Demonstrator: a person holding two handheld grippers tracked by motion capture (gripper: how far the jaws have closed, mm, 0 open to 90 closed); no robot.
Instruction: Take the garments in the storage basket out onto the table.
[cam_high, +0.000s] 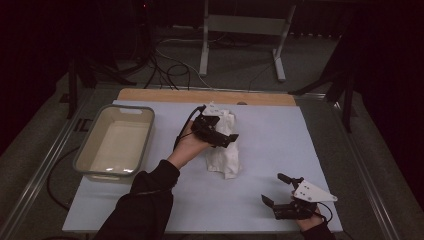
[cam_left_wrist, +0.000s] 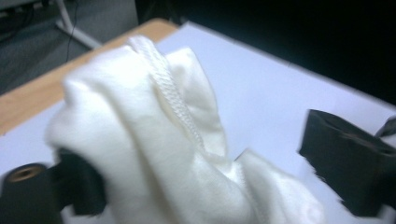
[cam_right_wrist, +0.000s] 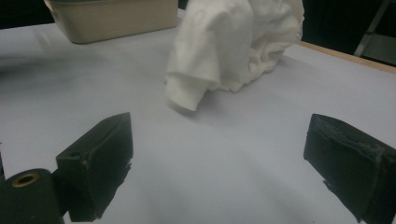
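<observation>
White cloth (cam_left_wrist: 154, 154) between left claw (cam_left_wrist: 201, 177) jaws

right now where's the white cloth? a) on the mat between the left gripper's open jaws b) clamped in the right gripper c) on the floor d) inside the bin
a: the white cloth lies bunched on the mat, with the left gripper at it, jaws spread either side of it in the left gripper view; the bin has no cloth in it and the right gripper sits open, well apart.
</observation>
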